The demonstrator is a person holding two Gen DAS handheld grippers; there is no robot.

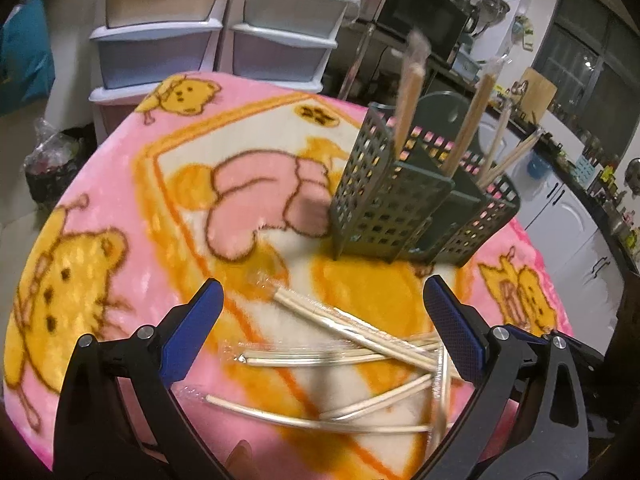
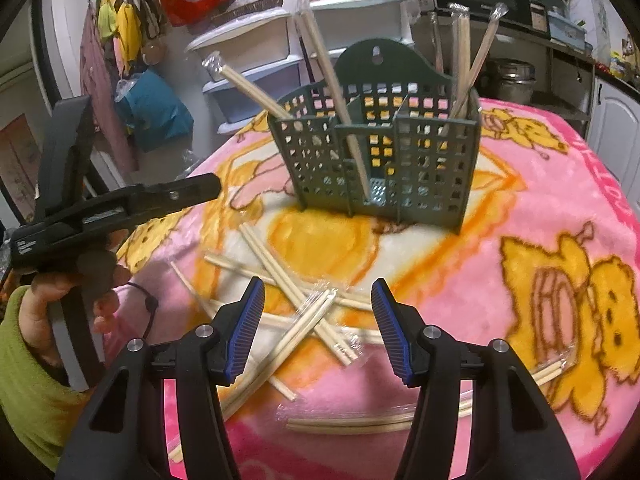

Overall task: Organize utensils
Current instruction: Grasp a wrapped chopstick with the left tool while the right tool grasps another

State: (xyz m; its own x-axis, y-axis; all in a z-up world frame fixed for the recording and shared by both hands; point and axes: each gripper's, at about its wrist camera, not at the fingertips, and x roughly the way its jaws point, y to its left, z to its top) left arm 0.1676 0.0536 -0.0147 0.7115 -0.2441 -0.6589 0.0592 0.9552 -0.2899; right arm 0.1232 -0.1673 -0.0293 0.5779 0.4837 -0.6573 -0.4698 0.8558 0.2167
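Observation:
A dark green perforated utensil holder [image 1: 400, 204] [image 2: 380, 160] stands upright on the pink cartoon blanket [image 1: 100, 208], with several plastic-wrapped chopstick pairs [image 2: 340, 92] sticking out of its compartments. More wrapped chopsticks [image 1: 360, 344] [image 2: 304, 312] lie crossed in a loose pile in front of it. My left gripper [image 1: 324, 312] hovers over that pile, open wide, nothing between its blue pads. My right gripper [image 2: 320, 320] is also open above the pile's centre, its pads clear of the sticks. In the right wrist view, a hand [image 2: 52, 308] in a green sleeve holds the left gripper at far left.
Stacked plastic drawer units [image 1: 160, 40] stand behind the table. A microwave [image 1: 420, 20] and kitchen counter [image 1: 580, 168] run along the right. Loose chopstick pairs [image 2: 352, 426] lie near the blanket's front edge. A black bag [image 1: 52, 168] sits left of the table.

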